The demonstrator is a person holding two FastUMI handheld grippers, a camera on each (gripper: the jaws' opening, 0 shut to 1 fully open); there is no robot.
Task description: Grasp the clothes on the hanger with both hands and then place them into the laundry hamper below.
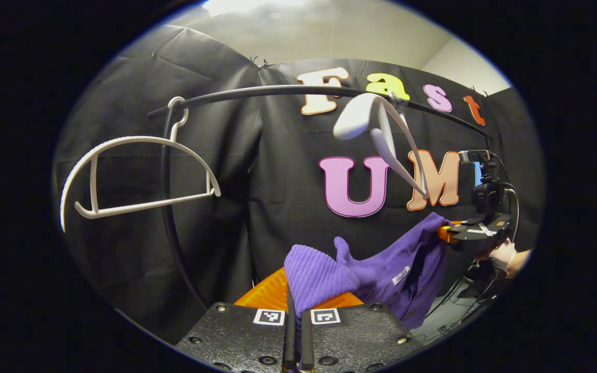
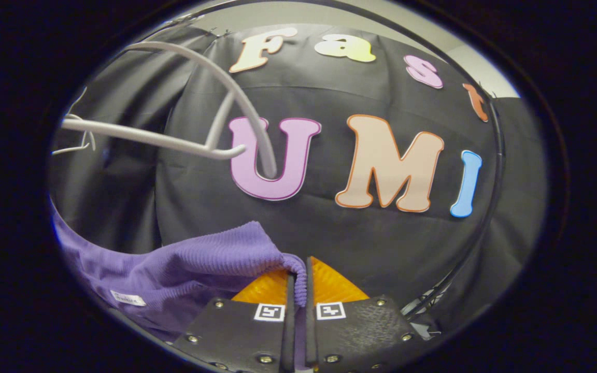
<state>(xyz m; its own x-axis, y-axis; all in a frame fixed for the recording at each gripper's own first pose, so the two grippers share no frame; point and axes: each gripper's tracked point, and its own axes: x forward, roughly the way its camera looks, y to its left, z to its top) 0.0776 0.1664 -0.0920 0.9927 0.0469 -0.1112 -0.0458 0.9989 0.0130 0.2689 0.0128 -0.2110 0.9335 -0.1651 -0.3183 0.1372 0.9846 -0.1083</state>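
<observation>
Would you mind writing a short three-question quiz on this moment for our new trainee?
1. True or false: the purple garment is draped over the white hanger.
2. Which gripper is pinching the purple garment?
A. only the left gripper
B. only the right gripper
C. both
3. Fill in: the white hanger hooks over a dark curved ____.

Key:
1. False. It is off the hanger, stretched between the two grippers.
2. C. In each gripper view, purple cloth is clamped between that gripper's closed fingers.
3. Rail.
</observation>
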